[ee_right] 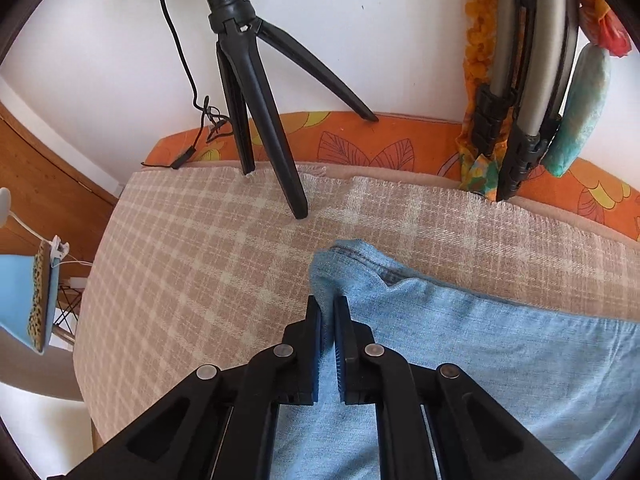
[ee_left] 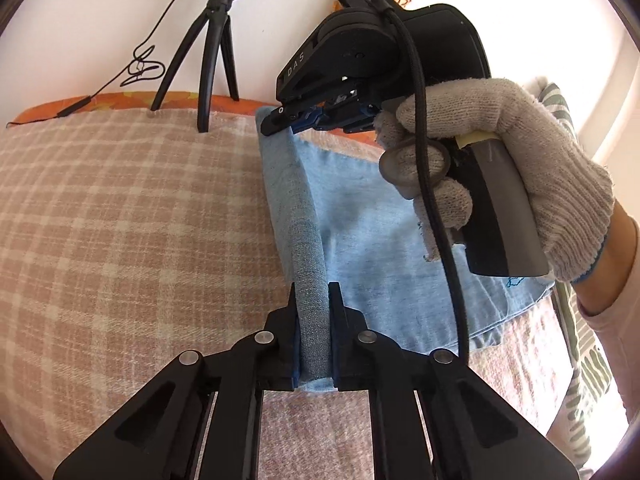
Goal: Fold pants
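Observation:
Light blue denim pants lie on a beige checked blanket, with their left edge lifted in a fold. My left gripper is shut on the near end of that folded edge. My right gripper, held by a gloved hand, is shut on the far end of the same edge. In the right wrist view my right gripper pinches the denim near a stitched hem corner, raised a little off the blanket.
A black tripod with a ring light stands at the blanket's far edge, its cable trailing left. An orange flowered cover runs along the wall. Folded metal legs and cloth lean at the back right.

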The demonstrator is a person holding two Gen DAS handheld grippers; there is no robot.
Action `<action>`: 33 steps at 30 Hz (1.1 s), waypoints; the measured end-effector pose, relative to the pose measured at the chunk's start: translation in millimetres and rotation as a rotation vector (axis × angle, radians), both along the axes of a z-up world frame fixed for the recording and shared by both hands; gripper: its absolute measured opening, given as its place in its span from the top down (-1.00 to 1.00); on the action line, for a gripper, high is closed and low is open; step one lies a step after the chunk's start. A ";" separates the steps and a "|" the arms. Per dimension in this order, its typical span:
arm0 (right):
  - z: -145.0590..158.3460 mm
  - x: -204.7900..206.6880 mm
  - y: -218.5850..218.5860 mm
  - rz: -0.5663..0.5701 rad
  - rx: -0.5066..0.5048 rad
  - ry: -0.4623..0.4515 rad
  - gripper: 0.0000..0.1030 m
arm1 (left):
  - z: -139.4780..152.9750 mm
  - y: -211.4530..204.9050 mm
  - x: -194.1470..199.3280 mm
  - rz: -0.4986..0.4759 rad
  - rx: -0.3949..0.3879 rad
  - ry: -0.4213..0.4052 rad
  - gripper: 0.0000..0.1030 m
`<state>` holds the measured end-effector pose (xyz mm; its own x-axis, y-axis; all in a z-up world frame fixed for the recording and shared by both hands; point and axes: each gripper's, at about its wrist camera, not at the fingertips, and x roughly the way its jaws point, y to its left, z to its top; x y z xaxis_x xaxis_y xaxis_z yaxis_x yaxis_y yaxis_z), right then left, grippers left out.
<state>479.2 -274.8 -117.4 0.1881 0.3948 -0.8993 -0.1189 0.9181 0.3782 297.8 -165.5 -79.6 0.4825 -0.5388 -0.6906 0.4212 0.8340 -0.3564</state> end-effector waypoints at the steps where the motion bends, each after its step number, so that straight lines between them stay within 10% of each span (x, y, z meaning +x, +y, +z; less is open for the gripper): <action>1: 6.1 -0.8 -7.7 -0.011 0.016 -0.007 0.94 | 6.3 -2.4 -1.2 -0.010 -0.017 -0.010 0.83; 13: 58.7 -13.7 -76.1 -0.107 0.065 -0.122 0.95 | 44.7 -62.5 -11.5 -0.134 -0.118 -0.052 0.84; 33: 57.4 -58.9 -257.5 -0.290 -0.067 -0.159 0.96 | 38.2 -227.0 -33.4 -0.348 -0.142 -0.027 0.84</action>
<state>420.3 -532.3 -60.1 0.4240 0.2454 -0.8718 0.0982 0.9444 0.3137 264.4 -392.5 -41.4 0.2708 -0.7635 -0.5863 0.6817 0.5821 -0.4432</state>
